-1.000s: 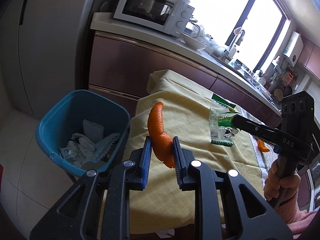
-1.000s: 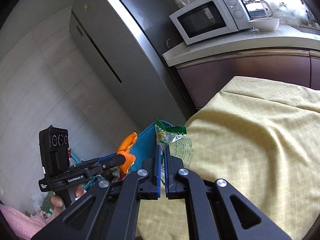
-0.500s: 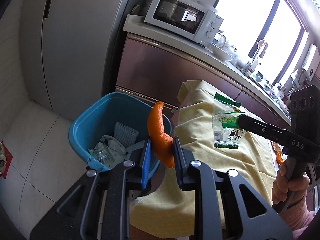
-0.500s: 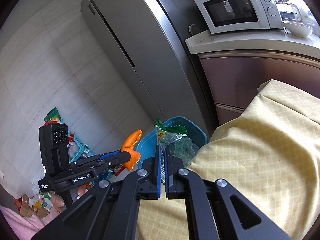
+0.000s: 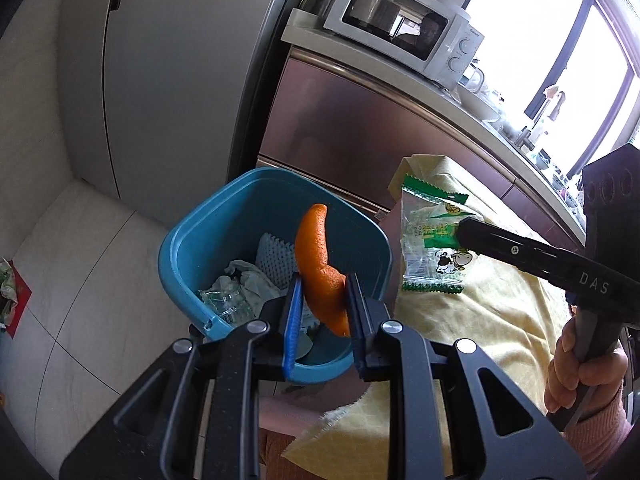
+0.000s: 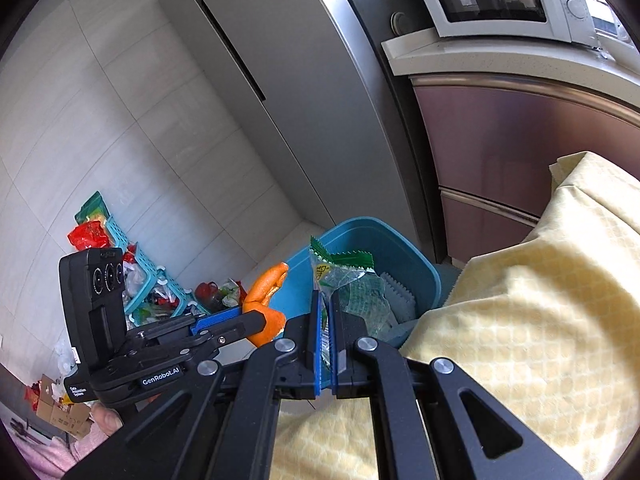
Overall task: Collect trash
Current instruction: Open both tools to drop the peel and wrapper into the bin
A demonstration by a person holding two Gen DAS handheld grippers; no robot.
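Note:
My left gripper (image 5: 322, 286) is shut on a curved orange peel (image 5: 318, 252), held over the near rim of the blue trash bin (image 5: 224, 220). The bin holds crumpled tissue, foam netting and clear plastic. My right gripper (image 6: 327, 300) is shut on a clear snack wrapper with green edges (image 6: 344, 280), hanging just over the bin (image 6: 400, 248). In the left wrist view the wrapper (image 5: 432, 240) hangs at the bin's right, above the table edge. The right wrist view shows the left gripper (image 6: 256, 320) with the peel (image 6: 266, 284) left of the bin.
A table under a yellow cloth (image 6: 540, 300) stands right of the bin. Behind are a grey fridge (image 5: 172, 80), brown cabinets and a white microwave (image 5: 404, 32) on the counter. A teal basket with packets (image 6: 140, 280) lies on the tiled floor.
Both grippers have moved left off the table toward the bin. The peel is now over the bin's opening and the wrapper hangs at its rim. Both grips are unchanged.

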